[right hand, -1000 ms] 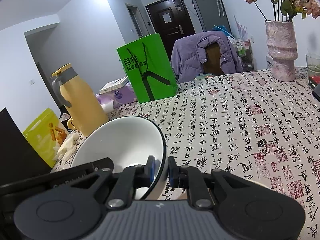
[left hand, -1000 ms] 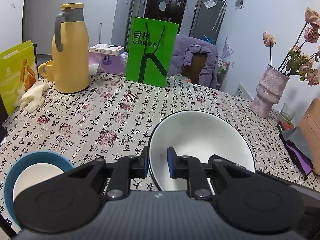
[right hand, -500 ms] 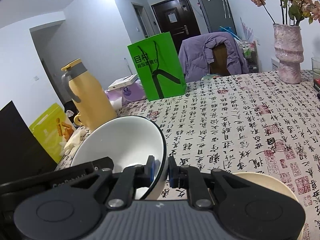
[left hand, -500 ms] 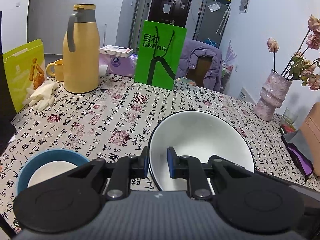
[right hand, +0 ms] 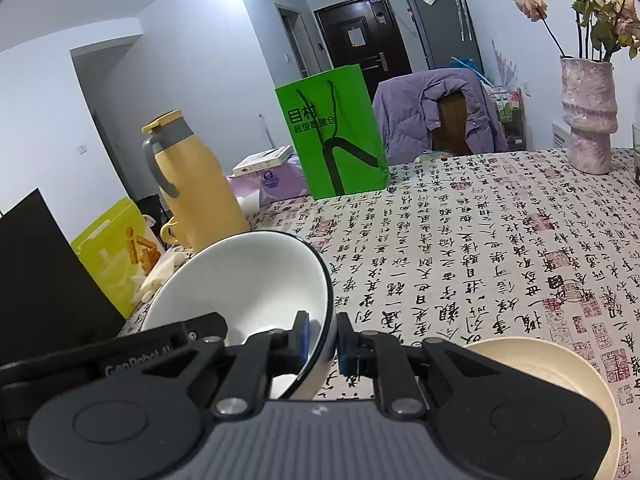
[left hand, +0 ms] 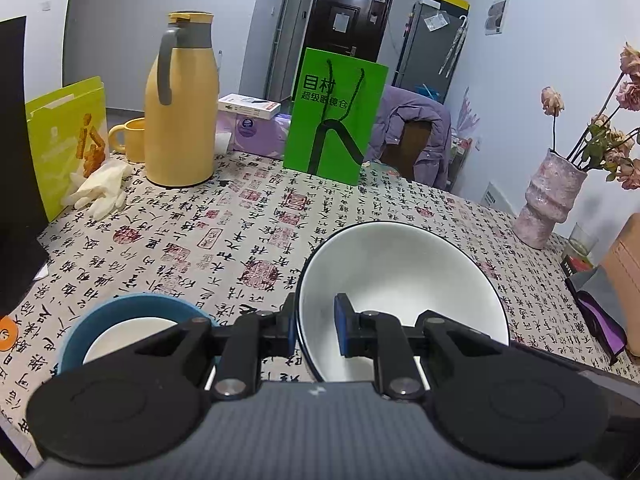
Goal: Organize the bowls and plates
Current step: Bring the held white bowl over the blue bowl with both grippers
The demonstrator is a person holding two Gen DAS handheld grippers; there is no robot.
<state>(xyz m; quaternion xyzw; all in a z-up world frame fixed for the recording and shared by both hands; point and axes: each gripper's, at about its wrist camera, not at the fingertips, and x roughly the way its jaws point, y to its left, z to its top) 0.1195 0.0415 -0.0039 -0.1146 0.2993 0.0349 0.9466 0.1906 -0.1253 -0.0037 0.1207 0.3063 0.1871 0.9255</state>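
A white bowl with a dark rim (left hand: 400, 288) is held off the table by both grippers. My left gripper (left hand: 316, 326) is shut on its left rim, one pad inside and one outside. My right gripper (right hand: 323, 340) is shut on the right rim of the same white bowl (right hand: 248, 280). In the right wrist view the left gripper's black body (right hand: 120, 356) shows at lower left. A blue bowl with a white inside (left hand: 132, 320) sits on the table below my left gripper. A cream bowl (right hand: 536, 364) sits below my right gripper, partly hidden by it.
The table's printed cloth (left hand: 248, 232) holds a yellow thermos (left hand: 180, 104), a yellow mug (left hand: 130, 140), white gloves (left hand: 100, 192) and a green paper bag (left hand: 334, 116) at the back. A pink vase with flowers (left hand: 548, 200) stands at the right. A black panel (left hand: 16, 160) rises at the left edge.
Both grippers have moved together with the white bowl still gripped. The blue bowl shows more fully on the left, and the cream bowl has come into the right wrist view.
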